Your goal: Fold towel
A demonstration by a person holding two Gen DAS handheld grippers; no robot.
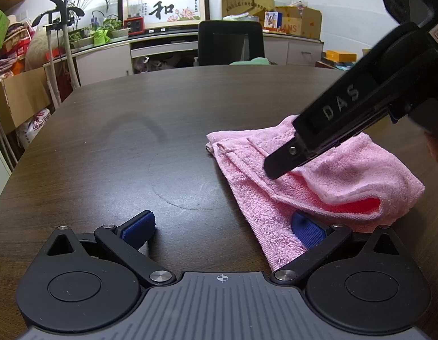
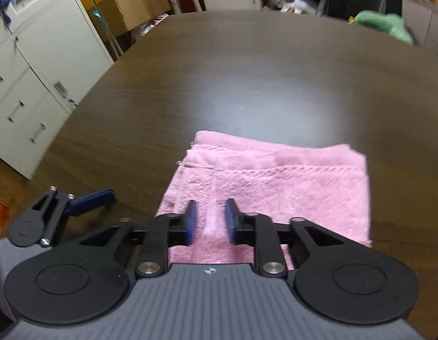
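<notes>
Your right gripper (image 2: 209, 221) pinches a ridge of the soft, limp pink towel (image 2: 275, 187) near its near edge, while your left gripper (image 1: 221, 226) stands spread at the towel's near-left corner. Folded on the dark bench (image 1: 162, 99), it will sag and slide easily, so take hold at hemmed corners.

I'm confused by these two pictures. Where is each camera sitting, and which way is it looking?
Left wrist view: sits on the left gripper, low over the table, facing the far cabinets; its blue pads stand wide apart, and the right gripper reaches in.
Right wrist view: sits on the right gripper, looking down at the pink towel pinched between its pads; the left gripper shows at left.
Both share the towel and table.
</notes>
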